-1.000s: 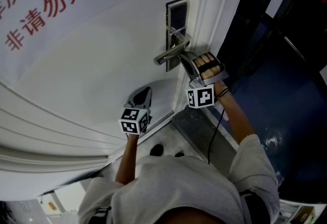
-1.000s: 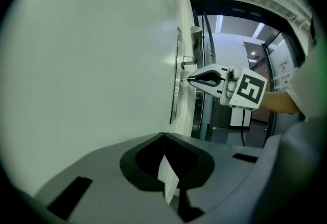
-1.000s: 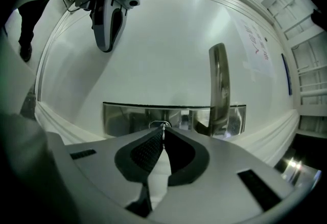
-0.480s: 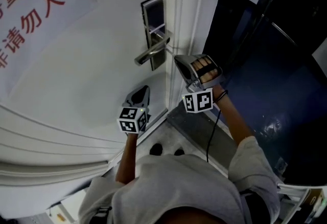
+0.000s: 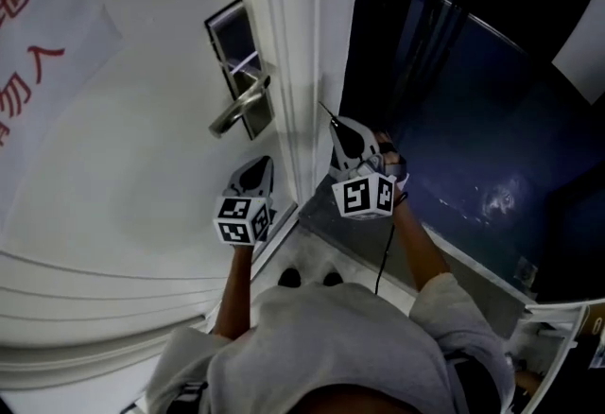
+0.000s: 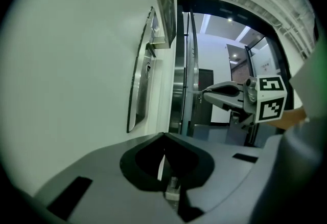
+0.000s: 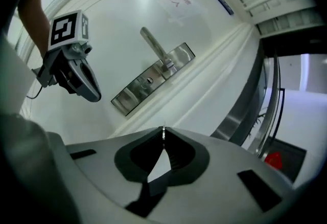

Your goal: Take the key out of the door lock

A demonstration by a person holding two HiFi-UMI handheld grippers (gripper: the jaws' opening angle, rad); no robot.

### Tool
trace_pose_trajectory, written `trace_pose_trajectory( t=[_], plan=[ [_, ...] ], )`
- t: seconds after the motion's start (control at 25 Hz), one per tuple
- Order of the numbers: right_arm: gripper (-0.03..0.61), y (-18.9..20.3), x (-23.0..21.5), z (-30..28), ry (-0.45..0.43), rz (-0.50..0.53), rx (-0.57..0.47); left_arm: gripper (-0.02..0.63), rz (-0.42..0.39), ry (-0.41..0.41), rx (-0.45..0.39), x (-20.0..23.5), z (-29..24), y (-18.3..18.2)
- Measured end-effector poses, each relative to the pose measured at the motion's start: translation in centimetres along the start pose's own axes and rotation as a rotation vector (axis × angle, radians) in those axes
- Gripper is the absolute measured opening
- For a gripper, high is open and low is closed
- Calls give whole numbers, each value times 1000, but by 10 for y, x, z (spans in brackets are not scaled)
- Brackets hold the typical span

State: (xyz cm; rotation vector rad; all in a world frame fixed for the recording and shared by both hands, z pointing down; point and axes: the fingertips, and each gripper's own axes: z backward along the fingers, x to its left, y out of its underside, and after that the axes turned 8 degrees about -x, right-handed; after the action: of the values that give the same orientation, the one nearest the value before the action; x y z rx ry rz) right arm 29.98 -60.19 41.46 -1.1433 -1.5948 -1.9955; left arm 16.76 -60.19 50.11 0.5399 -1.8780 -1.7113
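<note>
On the white door (image 5: 142, 166) a silver lock plate (image 5: 236, 62) carries a lever handle (image 5: 238, 108); in the right gripper view the plate (image 7: 153, 79) shows its keyhole (image 7: 148, 81) with nothing in it. My right gripper (image 5: 337, 124) hangs to the right of the plate, off the door, shut on a thin metal key (image 5: 325, 109) that sticks out past its tips. The key's edge (image 7: 163, 132) shows between the closed jaws. My left gripper (image 5: 265, 163) is below the handle, shut and holding nothing, its tips (image 6: 164, 138) meeting.
A paper sign with red characters (image 5: 28, 43) hangs at the door's upper left. The white door frame (image 5: 293, 72) borders a dark opening with a blue floor (image 5: 473, 147) on the right. The person's shoes (image 5: 307, 278) stand at the threshold.
My right gripper has drawn back from the lock plate, to the right and away from the door, with the key in it. The left gripper has stayed where it was.
</note>
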Motion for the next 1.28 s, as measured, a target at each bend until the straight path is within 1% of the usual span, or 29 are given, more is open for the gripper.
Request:
trace_pose_trajectory(
  t=[0.24,0.36,0.48,0.64,0.8,1.0,1.28],
  plan=[
    [29,50,-14,40,128,-325,103,18,7,79,9,-18,-29,2],
    [29,72,-24,65,213,-445,148,18,8,112,13,-26,-43,2],
    [29,93,-34,93,301,-525,192,18,8,146,21,-34,-55,5],
    [29,118,-42,134,394,-566,257,18,8,187,28,-46,-70,8],
    [29,133,-44,170,466,-568,319,18,5,210,47,-54,-80,16],
    [29,144,-41,204,529,-597,372,18,8,243,70,-66,-87,26],
    [29,151,-40,235,591,-624,404,18,8,279,75,-84,-91,30]
  ],
)
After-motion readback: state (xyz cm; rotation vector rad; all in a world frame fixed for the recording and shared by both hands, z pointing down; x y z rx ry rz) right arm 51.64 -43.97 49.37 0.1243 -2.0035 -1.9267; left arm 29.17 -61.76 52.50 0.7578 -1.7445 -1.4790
